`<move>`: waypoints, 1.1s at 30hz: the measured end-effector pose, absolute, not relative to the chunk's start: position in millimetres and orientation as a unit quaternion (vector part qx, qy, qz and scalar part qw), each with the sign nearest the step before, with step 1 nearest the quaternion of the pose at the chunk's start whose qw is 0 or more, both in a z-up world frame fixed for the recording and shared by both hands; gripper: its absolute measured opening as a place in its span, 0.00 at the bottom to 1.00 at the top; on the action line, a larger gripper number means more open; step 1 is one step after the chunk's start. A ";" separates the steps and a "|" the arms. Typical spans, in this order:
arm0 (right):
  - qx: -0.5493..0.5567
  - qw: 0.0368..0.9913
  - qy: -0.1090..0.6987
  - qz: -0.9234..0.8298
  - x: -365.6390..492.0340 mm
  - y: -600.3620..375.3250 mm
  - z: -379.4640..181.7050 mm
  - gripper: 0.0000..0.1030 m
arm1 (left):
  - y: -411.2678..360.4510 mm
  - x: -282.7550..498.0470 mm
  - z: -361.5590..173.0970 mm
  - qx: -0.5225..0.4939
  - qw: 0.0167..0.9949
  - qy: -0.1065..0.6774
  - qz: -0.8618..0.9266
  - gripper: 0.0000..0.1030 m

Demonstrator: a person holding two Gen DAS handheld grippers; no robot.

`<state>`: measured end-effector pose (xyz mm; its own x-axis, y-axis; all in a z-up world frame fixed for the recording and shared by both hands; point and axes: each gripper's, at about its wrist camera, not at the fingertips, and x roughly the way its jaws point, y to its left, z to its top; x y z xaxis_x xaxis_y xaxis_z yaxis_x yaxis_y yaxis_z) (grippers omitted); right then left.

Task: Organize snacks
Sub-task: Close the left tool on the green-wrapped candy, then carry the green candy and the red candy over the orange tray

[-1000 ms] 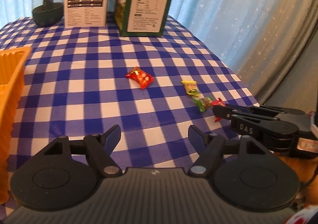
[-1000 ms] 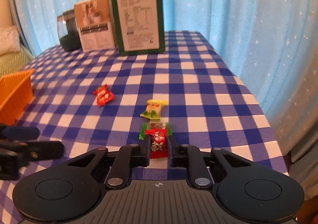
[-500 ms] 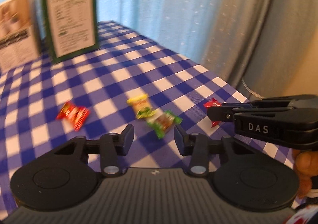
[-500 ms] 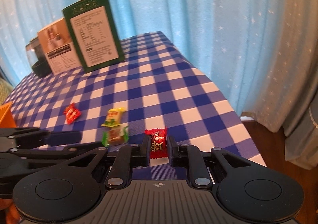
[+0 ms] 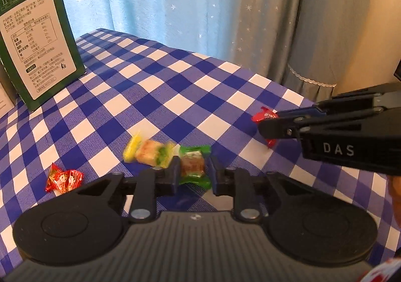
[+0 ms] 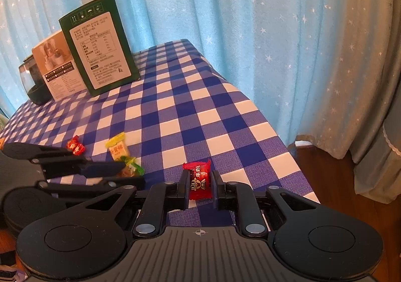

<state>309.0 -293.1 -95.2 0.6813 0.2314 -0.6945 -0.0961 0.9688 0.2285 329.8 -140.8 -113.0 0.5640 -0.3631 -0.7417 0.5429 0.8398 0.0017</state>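
Green-wrapped candy (image 5: 193,165) pinched upright, red-wrapped candy (image 6: 199,180) pinched likewise, yellow candy (image 5: 149,151), second red candy (image 5: 64,178) on cloth

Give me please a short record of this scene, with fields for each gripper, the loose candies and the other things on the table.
left gripper: shut on green-wrapped candy
right gripper: shut on red-wrapped candy
loose candies: yellow-wrapped candy beside the left gripper; second red candy further left
surface: blue and white checked tablecloth
standing at the back: green box, beige box, dark container
backdrop: blue star-patterned curtain
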 end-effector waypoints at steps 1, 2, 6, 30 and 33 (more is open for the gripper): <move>0.086 0.913 0.388 0.090 308.5 -292.0 -94.9 0.17 | -140.4 328.0 -112.1 0.114 0.878 0.391 -0.252 0.18; 0.085 0.914 0.387 0.091 307.9 -291.6 -94.2 0.17 | -139.6 325.5 -111.3 0.112 0.880 0.393 -0.243 0.18; 0.073 0.914 0.383 0.109 305.0 -283.3 -92.4 0.17 | -127.9 306.3 -105.6 0.084 0.890 0.399 -0.206 0.18; 0.054 0.903 0.385 0.185 173.4 -209.3 -42.1 0.17 | -13.8 129.5 -50.9 -0.064 0.909 0.410 -0.040 0.18; 0.052 0.902 0.383 0.193 150.8 -201.4 -31.6 0.17 | -4.0 108.9 -40.0 -0.073 0.911 0.404 -0.030 0.18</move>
<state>150.8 -201.4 -31.6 0.6322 0.3876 -0.6709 -0.3078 0.9203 0.2416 108.9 -4.0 -40.0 0.6721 -0.1141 -0.7316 -0.0032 0.9876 -0.1570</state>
